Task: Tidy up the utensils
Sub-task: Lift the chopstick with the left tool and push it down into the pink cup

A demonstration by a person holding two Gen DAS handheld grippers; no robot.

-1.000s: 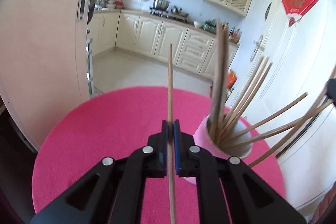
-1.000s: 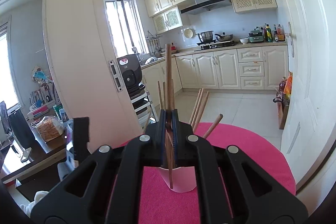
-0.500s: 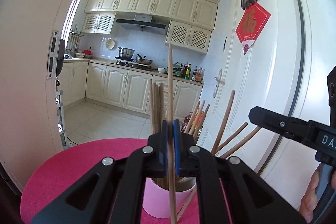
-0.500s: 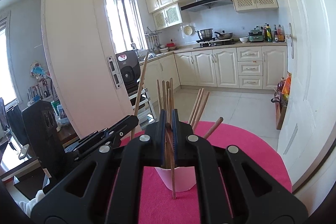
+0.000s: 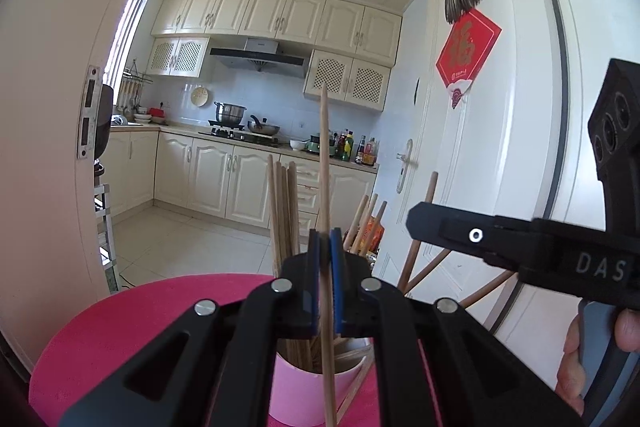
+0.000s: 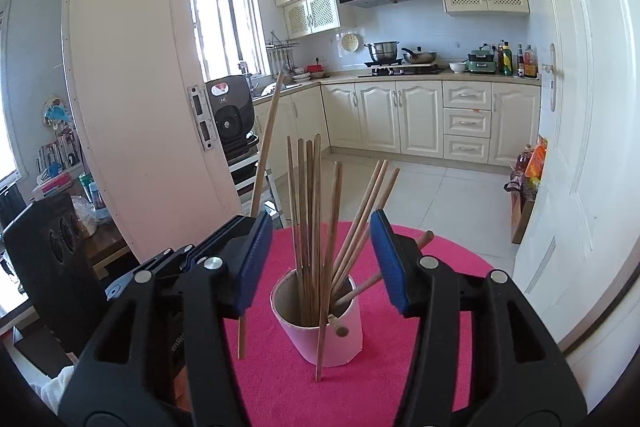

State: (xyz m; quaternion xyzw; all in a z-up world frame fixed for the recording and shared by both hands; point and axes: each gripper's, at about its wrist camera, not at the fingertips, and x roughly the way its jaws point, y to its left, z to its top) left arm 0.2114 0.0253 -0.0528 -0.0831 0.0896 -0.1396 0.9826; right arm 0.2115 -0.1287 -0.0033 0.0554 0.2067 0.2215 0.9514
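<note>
A pink cup (image 6: 320, 323) stands on the round pink table (image 6: 420, 367) and holds several wooden chopsticks (image 6: 306, 219). One chopstick (image 6: 328, 267) stands just in front of the cup with its lower end outside the rim. My right gripper (image 6: 322, 259) is open around the bundle and holds nothing. My left gripper (image 5: 325, 275) is shut on a single chopstick (image 5: 325, 163), held upright just above the cup (image 5: 304, 395). That gripper and its chopstick (image 6: 266, 143) show at the left in the right wrist view.
The right gripper's body (image 5: 520, 251) and the hand holding it cross the right side of the left wrist view. A white door (image 6: 576, 147) stands close on the right. Kitchen cabinets (image 6: 420, 115) lie beyond the table. A desk with clutter (image 6: 60, 179) is at the left.
My right gripper has opened and let go of its chopstick, which now stands at the cup. My left gripper has moved over the cup with its chopstick.
</note>
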